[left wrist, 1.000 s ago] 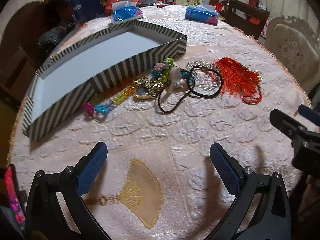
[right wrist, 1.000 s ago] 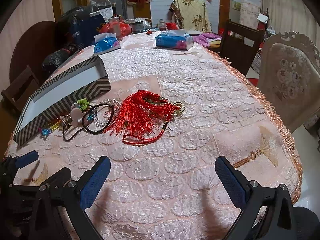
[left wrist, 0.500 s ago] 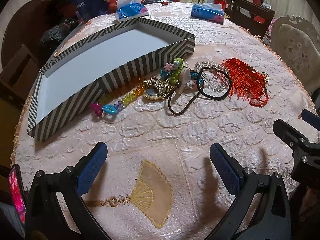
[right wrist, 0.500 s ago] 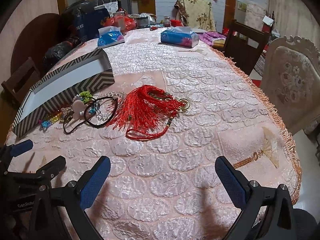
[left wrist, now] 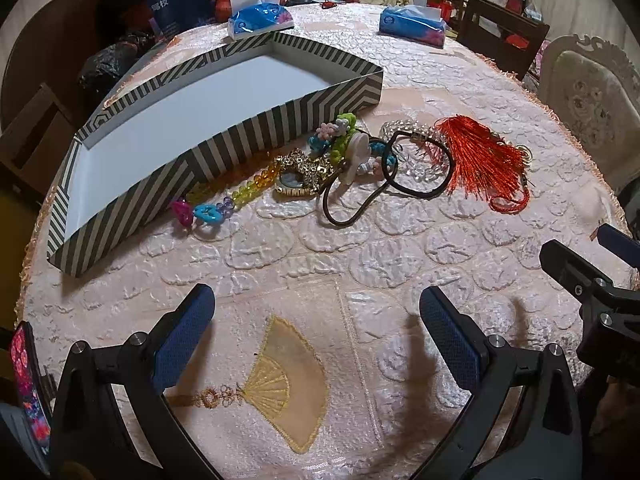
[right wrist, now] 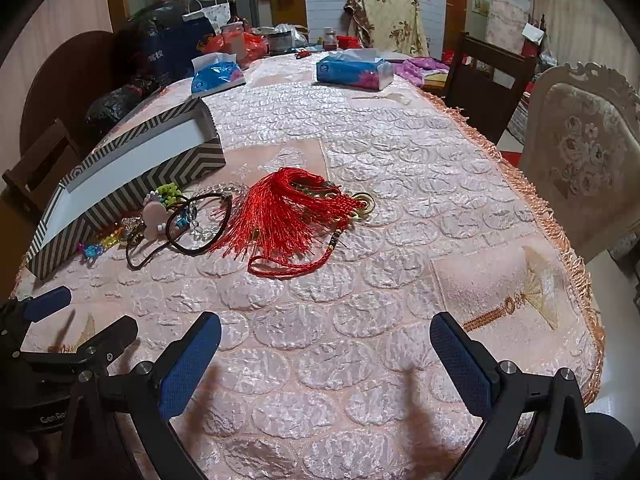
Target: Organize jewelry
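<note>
Both the left gripper [left wrist: 316,330] and right gripper [right wrist: 326,354] hover spread wide, holding nothing, over a pink embossed tablecloth [right wrist: 360,320]. Ahead of them the jewelry pile [left wrist: 360,160] lies beside a striped box [left wrist: 224,148]; tissue packs [right wrist: 352,72] and chairs [right wrist: 584,152] stand beyond.

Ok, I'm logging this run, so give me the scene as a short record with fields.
surface: pink tablecloth
box: striped, open, nothing visible inside
jewelry: in a pile beside the box, none in it
red tassel: right end of pile
black hair tie: next to tassel
bead chain: along box wall
left gripper: open, holding nothing, short of the pile
right gripper: open, holding nothing, short of the pile
</note>
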Motion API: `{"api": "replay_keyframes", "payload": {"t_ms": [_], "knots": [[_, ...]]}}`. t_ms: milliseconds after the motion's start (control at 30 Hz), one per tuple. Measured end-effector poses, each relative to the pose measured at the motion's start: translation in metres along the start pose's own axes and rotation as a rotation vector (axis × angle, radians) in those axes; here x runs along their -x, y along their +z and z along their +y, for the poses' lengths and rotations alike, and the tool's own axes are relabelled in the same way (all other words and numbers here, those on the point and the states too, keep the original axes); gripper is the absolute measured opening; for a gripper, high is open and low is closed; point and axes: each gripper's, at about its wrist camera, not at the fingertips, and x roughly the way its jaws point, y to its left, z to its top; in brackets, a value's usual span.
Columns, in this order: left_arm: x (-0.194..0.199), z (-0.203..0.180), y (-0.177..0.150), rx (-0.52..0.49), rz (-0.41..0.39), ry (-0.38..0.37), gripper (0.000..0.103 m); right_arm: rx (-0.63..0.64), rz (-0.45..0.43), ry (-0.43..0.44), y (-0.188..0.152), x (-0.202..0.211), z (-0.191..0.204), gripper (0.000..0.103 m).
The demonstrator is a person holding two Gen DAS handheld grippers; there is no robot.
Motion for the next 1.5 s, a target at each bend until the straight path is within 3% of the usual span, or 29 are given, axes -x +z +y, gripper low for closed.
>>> {"api": "replay_keyframes", "payload": {"t_ms": [767,933,1067,1133,1167,1233,1367,1500], "knots": [[-0.011,0.013,0.001,0.022,-0.010,-0.005,0.103,-0.005,-0.002,0.013,0.001,0.000,-0.001,0.103],[-0.016,0.026,0.010,0.012,-0.044,0.011,0.103,-0.033,-0.009,0.055,0.010,0.000,-0.009,0.092],[-0.019,0.039,0.022,0.048,-0.060,-0.013,0.103,0.008,-0.006,0.071,0.027,-0.006,-0.006,0.077],[-0.023,0.044,0.023,0.062,-0.069,-0.027,0.102,0.024,-0.004,0.093,0.039,-0.011,-0.003,0.069],[-0.026,0.045,0.024,0.075,-0.060,-0.044,0.103,0.035,-0.005,0.122,0.047,-0.015,-0.002,0.059],[-0.026,0.046,0.022,0.087,-0.063,-0.060,0.102,0.071,-0.001,0.164,0.062,-0.024,0.002,0.054],[-0.027,0.045,0.022,0.085,-0.061,-0.066,0.102,0.117,0.040,0.234,0.081,-0.056,0.011,0.033],[-0.029,0.042,0.024,0.079,-0.057,-0.049,0.103,0.174,0.020,0.256,0.090,-0.072,0.024,0.029]]}}
